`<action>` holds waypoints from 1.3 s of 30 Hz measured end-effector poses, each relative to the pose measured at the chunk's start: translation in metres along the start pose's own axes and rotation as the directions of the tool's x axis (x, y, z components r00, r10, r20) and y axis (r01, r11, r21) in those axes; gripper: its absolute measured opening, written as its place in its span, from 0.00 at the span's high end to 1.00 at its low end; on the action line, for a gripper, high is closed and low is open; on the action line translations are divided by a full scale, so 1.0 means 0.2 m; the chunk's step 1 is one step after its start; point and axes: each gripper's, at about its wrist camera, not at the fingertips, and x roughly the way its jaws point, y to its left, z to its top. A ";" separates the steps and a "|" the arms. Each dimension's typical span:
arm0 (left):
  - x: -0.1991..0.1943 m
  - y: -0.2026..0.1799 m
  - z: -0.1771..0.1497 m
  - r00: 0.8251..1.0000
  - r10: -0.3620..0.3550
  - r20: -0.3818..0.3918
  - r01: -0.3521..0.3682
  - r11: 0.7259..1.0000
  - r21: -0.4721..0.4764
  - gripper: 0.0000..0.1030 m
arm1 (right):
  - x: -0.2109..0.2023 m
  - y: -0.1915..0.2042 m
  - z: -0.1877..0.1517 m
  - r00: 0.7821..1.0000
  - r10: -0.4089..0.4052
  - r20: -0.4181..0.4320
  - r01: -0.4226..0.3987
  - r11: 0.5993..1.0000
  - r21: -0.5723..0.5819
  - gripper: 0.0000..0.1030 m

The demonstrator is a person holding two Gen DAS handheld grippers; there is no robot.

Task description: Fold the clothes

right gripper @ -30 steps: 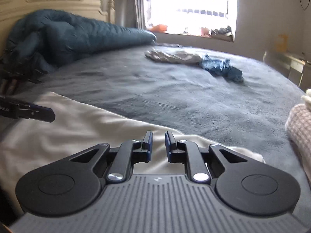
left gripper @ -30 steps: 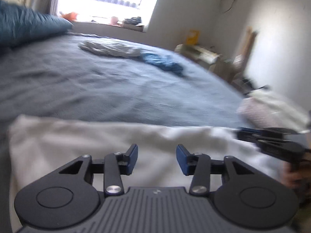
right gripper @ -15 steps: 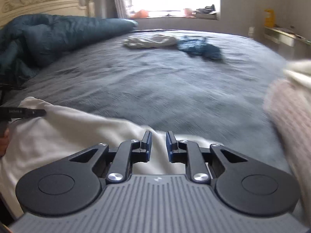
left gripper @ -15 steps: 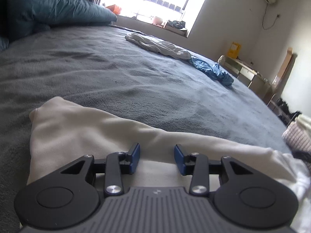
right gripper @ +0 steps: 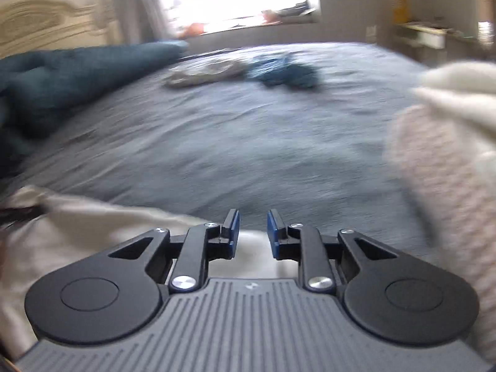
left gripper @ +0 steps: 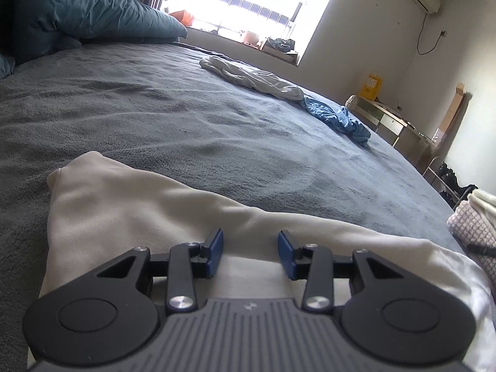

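Observation:
A cream garment [left gripper: 139,210] lies flat on the grey bed cover [left gripper: 155,108], near the front edge. My left gripper [left gripper: 250,252] hovers low over it, open, with nothing between its blue pads [left gripper: 214,252]. In the right wrist view the same cream garment [right gripper: 77,235] spreads to the lower left. My right gripper [right gripper: 252,232] sits over the cloth's right end; its jaws are opening, with a narrow gap and nothing gripped. This view is blurred by motion.
Far across the bed lie a crumpled white garment [left gripper: 254,79] and a blue one [left gripper: 338,117]. A teal duvet [left gripper: 77,9] is bunched at the headboard end. A folded pink knit with a white piece on top [right gripper: 440,186] sits close on the right.
The right gripper has swung right, closer to the pink knit, and its jaws have widened a little. The left gripper rolled and dropped lower over the cream garment; the other gripper left its view.

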 end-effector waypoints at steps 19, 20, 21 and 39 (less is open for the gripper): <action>-0.36 0.26 0.02 0.972 0.232 0.034 -0.234 0.970 0.061 0.47 | 0.33 0.64 0.06 0.973 0.151 -0.176 -0.162 0.986 -0.047 0.87; -0.39 0.29 0.02 0.971 0.238 0.033 -0.239 0.969 0.056 0.47 | 0.31 0.65 0.06 0.977 0.128 -0.169 -0.139 0.989 -0.055 0.86; -0.42 0.32 0.02 0.970 0.241 0.030 -0.242 0.969 0.053 0.47 | 0.26 0.67 0.07 0.981 0.120 -0.155 -0.132 0.989 -0.068 0.83; -0.59 0.55 -0.12 0.998 0.003 -0.068 -0.012 0.992 -0.128 0.45 | 0.03 1.71 -0.29 0.785 0.534 -0.314 -0.603 0.775 -0.190 0.82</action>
